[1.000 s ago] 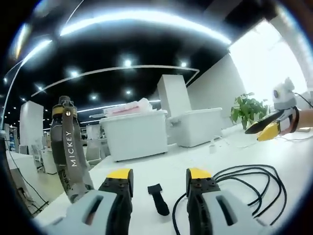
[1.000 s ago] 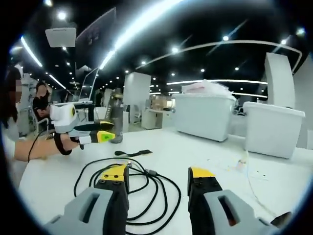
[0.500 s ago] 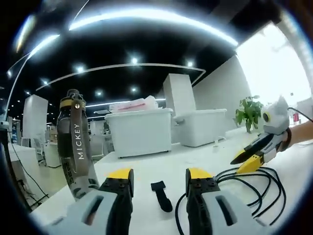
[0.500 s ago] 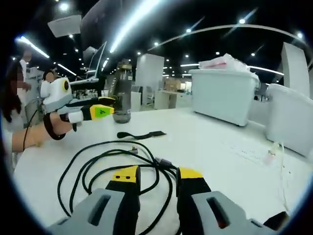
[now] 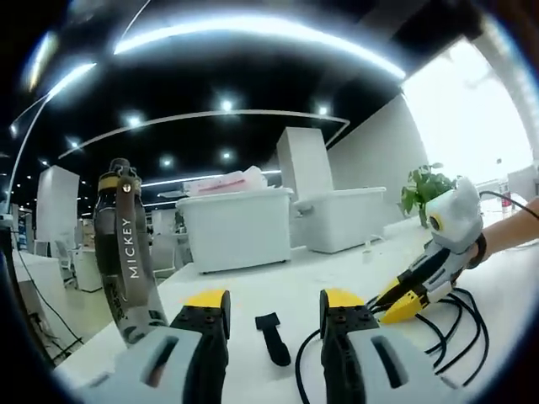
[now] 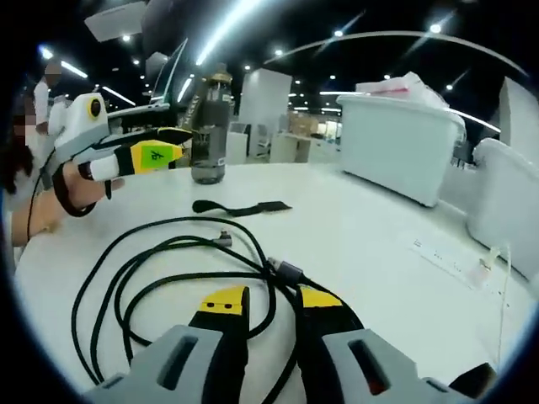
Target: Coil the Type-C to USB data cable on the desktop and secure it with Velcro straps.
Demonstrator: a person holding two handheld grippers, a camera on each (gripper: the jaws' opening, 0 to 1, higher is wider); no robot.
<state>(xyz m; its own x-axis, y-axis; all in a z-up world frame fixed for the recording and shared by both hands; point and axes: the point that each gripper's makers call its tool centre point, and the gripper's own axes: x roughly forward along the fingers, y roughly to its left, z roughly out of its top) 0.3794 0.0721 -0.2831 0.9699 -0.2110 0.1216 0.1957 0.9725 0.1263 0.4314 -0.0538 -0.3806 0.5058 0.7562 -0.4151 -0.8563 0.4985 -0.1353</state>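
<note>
The right gripper [image 6: 271, 299] has its jaws nearly closed, low over the loose loops of the black data cable [image 6: 168, 273] on the white desktop [image 6: 354, 227]; whether it pinches a strand, I cannot tell. The left gripper [image 5: 274, 299] hangs wide open and empty, with the black Velcro strap [image 5: 272, 337] lying flat between its jaws and a Mickey-strapped bottle [image 5: 125, 252] upright beside it.

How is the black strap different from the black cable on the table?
The strap is short, flat and wide; the cable is long, thin and round. The strap lies nearly straight, while the cable sprawls in loose loops. The right tool is down at the cable, but the strap lies apart. Both are black and rest on the white table.
</note>
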